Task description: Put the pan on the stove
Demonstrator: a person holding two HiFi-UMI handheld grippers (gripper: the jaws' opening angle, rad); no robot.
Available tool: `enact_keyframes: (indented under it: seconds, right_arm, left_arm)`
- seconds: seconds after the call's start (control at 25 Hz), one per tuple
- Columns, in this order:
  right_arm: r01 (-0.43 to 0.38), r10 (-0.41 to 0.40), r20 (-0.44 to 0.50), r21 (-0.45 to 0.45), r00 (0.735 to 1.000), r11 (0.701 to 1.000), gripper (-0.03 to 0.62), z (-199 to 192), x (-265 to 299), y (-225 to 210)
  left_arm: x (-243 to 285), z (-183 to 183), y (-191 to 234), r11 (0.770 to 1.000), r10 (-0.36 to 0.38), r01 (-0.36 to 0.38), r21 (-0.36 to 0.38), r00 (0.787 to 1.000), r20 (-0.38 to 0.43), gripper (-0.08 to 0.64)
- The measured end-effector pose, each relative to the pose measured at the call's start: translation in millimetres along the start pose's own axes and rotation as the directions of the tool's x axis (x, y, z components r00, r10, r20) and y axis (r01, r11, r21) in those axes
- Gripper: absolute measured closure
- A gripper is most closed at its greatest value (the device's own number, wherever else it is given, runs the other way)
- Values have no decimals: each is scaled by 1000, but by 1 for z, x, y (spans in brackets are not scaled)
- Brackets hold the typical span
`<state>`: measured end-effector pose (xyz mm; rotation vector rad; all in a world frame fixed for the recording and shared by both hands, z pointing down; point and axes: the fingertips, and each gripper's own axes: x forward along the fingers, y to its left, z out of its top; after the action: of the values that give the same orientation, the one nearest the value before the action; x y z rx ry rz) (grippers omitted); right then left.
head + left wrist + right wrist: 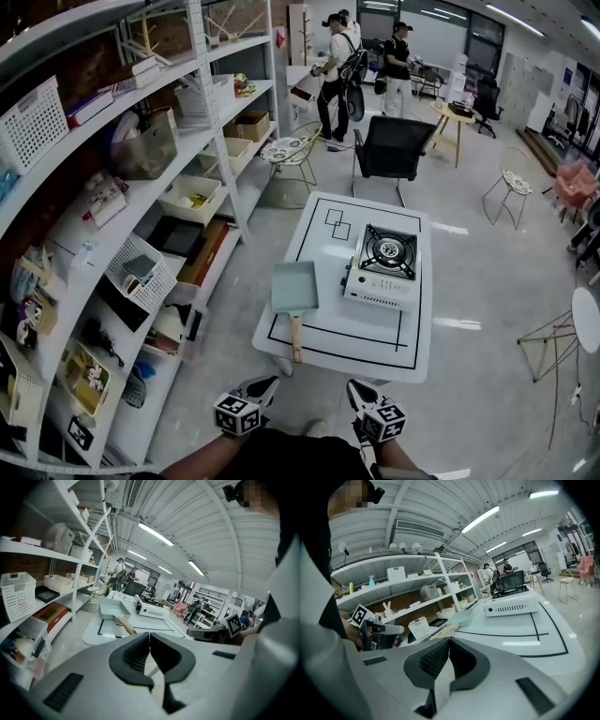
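A pale blue square pan with a wooden handle lies on the left half of the white table. Its handle points toward me. A white single-burner stove stands on the table's right half with nothing on the burner. Both grippers hang below the table's near edge, apart from the pan. My left gripper is shut and holds nothing. My right gripper is shut and also holds nothing. The left gripper view has the pan and stove ahead of its closed jaws. The right gripper view faces the stove.
Long white shelving full of baskets and boxes runs along the left. A black chair stands beyond the table's far end. People stand at the back. A wire stool and a round table are on the right.
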<state>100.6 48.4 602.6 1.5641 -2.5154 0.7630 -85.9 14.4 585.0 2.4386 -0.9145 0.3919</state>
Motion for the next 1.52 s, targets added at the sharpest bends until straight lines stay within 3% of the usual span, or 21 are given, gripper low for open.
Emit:
enact_keyframes:
  seconds: [0.16,0.64,0.96,1.2,1.52]
  right_arm:
    - [-41,41,-33,-3,999,999,566,0,6,-5]
    - [-112,112,-96,7,989,994,566,1,42,-11]
    - [-148,144,-151,-14,978,989,566,12,72,3]
    - [-158,158,-145,11,977,987,566,27,106,4]
    - [-143,144,-221,19,965,990,566,35,154,2]
  left_arm:
    - [4,0,5,998,55,-55,-22,998,-1,549]
    - [15,-6,19,993,90,-91,-77,996,-14,549]
    - [49,32,34,999,9,-7,-53,1000,29,549]
    - [63,50,62,998,-13,16,-67,999,40,549]
    - [72,74,103,996,-31,37,-82,997,63,549]
